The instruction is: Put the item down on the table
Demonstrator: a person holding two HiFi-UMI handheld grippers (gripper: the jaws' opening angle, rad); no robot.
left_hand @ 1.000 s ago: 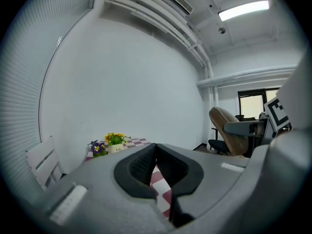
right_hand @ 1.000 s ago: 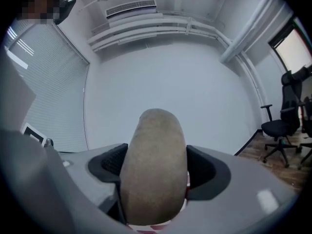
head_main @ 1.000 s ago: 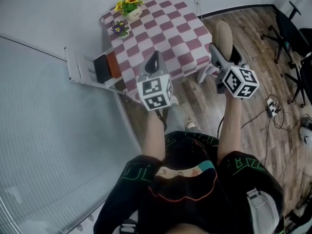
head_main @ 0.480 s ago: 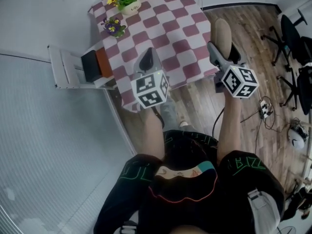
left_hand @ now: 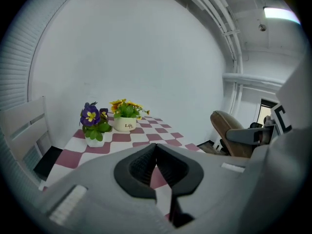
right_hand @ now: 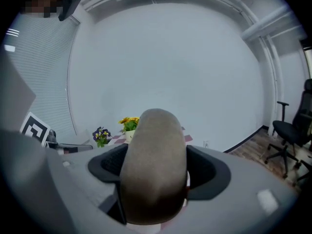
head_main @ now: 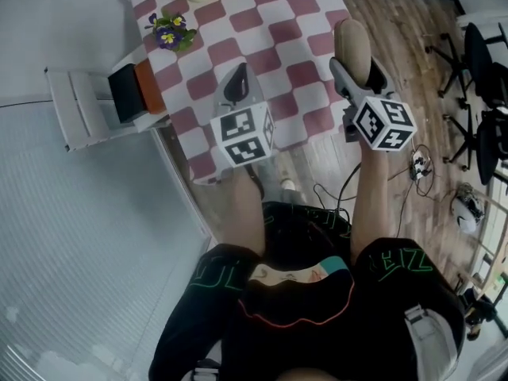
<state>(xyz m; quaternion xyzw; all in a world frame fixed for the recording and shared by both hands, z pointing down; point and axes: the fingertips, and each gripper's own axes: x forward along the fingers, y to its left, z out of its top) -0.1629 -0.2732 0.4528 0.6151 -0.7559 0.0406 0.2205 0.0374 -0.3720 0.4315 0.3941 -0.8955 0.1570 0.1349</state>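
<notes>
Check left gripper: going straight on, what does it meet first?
Way looks free over the checkered table; the left gripper aims just right of the white flower pot. Likely the back wall first, though depth is unclear.

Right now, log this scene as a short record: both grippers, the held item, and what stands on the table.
left gripper: shut, nothing between the jaws
right gripper: shut on the tan rounded item
item status: in the air by the table's right edge in the head view, not yet set down
table: covered by a red-and-white checked cloth
on table: white pot of yellow flowers; small pot of purple flowers
beside table: white chair
</notes>
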